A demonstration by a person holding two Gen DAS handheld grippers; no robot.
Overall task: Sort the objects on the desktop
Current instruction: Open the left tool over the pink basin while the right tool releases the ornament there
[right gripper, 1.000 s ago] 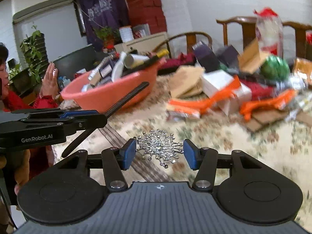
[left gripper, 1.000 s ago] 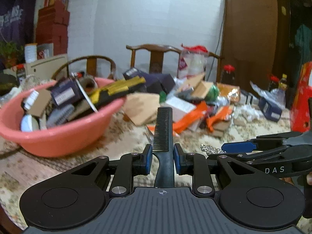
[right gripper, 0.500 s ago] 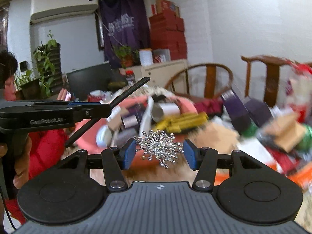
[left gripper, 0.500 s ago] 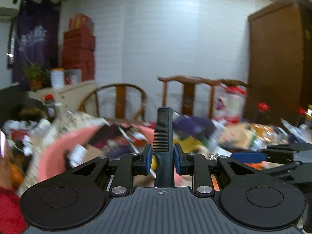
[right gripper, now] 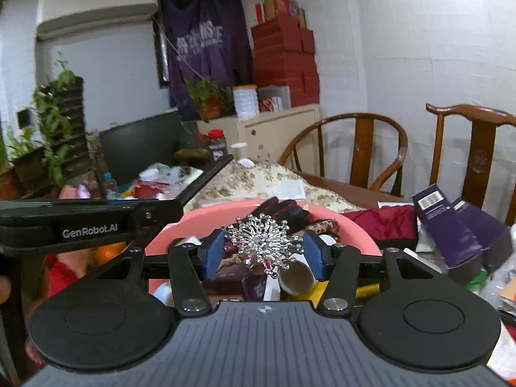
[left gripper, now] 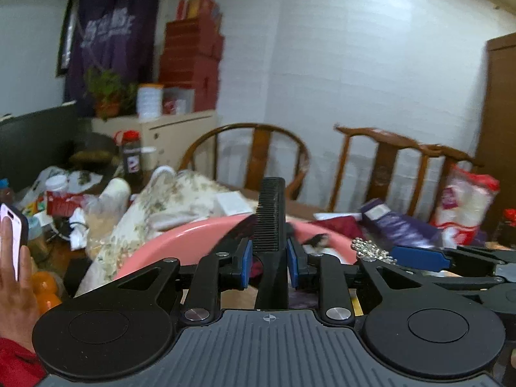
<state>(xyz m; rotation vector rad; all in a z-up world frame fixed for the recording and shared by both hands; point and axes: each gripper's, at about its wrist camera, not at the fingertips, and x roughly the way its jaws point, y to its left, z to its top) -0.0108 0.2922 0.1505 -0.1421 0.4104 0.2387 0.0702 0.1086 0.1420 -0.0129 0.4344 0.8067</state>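
Observation:
A black comb [left gripper: 270, 219] stands upright between the blue pads of my left gripper [left gripper: 267, 259], which is shut on it, above the near rim of the pink basin [left gripper: 180, 242]. My right gripper [right gripper: 263, 253] is shut on a silver rhinestone brooch [right gripper: 262, 242] and hovers over the same pink basin [right gripper: 351, 225], which holds dark gloves, a cardboard tube and small boxes. In the right wrist view the left gripper [right gripper: 145, 216] with the comb [right gripper: 206, 179] shows at the left. In the left wrist view the brooch [left gripper: 371, 248] and the right gripper's blue pad [left gripper: 419, 258] show at the right.
A floral cloth [right gripper: 258, 177] lies bunched behind the basin. Purple boxes [right gripper: 451, 225] and a dark red cloth [right gripper: 383, 222] lie to the right. Two wooden chairs [left gripper: 261, 158] stand behind the table. A person's hand with a phone [left gripper: 11, 235] is at the far left.
Both grippers have risen and swung left from the cluttered table to over the pink basin, which now lies right under them. Comb and brooch stay gripped.

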